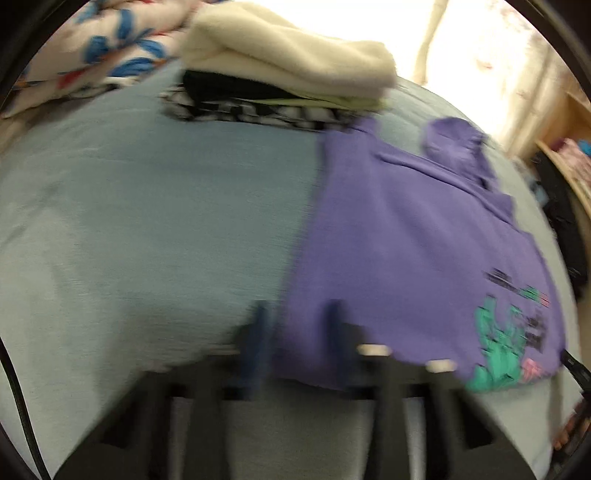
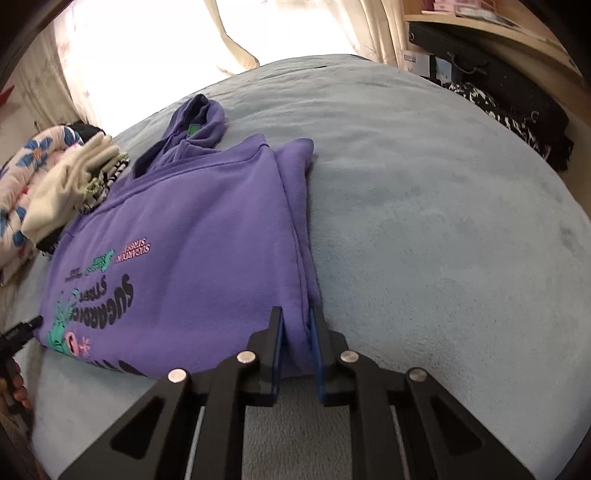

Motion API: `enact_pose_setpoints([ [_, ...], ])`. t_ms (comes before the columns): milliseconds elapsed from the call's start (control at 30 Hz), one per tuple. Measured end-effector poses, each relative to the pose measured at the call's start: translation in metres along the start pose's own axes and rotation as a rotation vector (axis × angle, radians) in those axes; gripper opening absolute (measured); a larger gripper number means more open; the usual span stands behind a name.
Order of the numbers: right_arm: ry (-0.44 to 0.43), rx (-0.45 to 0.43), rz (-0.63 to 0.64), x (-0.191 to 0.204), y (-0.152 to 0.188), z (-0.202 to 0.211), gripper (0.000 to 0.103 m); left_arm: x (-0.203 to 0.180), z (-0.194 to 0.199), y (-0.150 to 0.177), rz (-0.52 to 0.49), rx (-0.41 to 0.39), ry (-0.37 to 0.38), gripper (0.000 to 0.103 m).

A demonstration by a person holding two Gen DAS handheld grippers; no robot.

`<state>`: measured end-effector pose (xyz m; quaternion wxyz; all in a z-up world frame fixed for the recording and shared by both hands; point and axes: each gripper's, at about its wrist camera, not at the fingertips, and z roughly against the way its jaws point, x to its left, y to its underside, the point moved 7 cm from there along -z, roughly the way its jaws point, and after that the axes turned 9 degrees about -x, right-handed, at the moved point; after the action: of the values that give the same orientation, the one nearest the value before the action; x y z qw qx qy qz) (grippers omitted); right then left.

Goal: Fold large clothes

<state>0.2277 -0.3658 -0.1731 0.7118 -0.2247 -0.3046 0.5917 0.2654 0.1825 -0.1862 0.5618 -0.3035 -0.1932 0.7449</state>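
The right tool [image 2: 297, 321] is seen nearest the lens, its black arms and blue pads narrowed onto the near right corner of the hoodie [image 2: 207, 229], so that a thick fold of purple cloth is pinched between them. The hoodie is laid on the bed [image 2: 443, 221], partly folded, with its right side turned over into a doubled edge, its hood [image 2: 199, 118] pointed toward the far side, and its print [image 2: 96, 295] read upside down from this view. In the left wrist view, which is blurred, the left tool [image 1: 295, 321] is set at the near left edge of the hoodie [image 1: 406, 240]; its blue fingers [image 1: 334, 325] are drawn close together with purple cloth between them, and the cloth appears to be gripped, though the blur leaves the contact itself unclear. Beyond the hoodie a stack of folded clothes [image 1: 280, 74] is piled on the bed [image 1: 147, 221], cream on top, dark and checked pieces beneath, just beside the hoodie's far left corner. A flowered quilt [image 1: 110, 48] is bunched behind the stack. Curtains [image 2: 122, 48] are lit brightly at the far side, and a wooden shelf [image 2: 498, 26] with dark items below it is seen at the right.
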Motion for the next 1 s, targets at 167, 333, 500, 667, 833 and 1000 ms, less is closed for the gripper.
enact_pose_setpoints([
  [167, -0.017, -0.019, -0.043, -0.001, -0.002, 0.019, 0.009, -0.015, 0.015, -0.004, -0.115, -0.039, -0.055, 0.009],
  [333, -0.035, -0.027, -0.036, 0.001, 0.001, 0.043, 0.009, -0.013, 0.034, -0.004, -0.161, -0.051, -0.033, 0.008],
  [500, 0.006, 0.075, -0.069, -0.013, 0.029, 0.007, 0.009, -0.008, 0.007, 0.016, -0.203, -0.001, -0.066, 0.009],
  [667, 0.056, 0.060, -0.003, -0.004, 0.019, 0.020, 0.019, -0.012, 0.018, 0.008, -0.226, -0.016, -0.101, 0.018],
  [833, 0.091, 0.006, 0.073, 0.007, 0.006, 0.040, 0.024, -0.022, 0.040, -0.005, -0.235, -0.038, -0.127, 0.031],
  [1000, 0.034, -0.008, 0.059, 0.023, -0.004, 0.052, 0.025, -0.040, 0.061, -0.017, -0.233, -0.072, -0.113, 0.046],
])
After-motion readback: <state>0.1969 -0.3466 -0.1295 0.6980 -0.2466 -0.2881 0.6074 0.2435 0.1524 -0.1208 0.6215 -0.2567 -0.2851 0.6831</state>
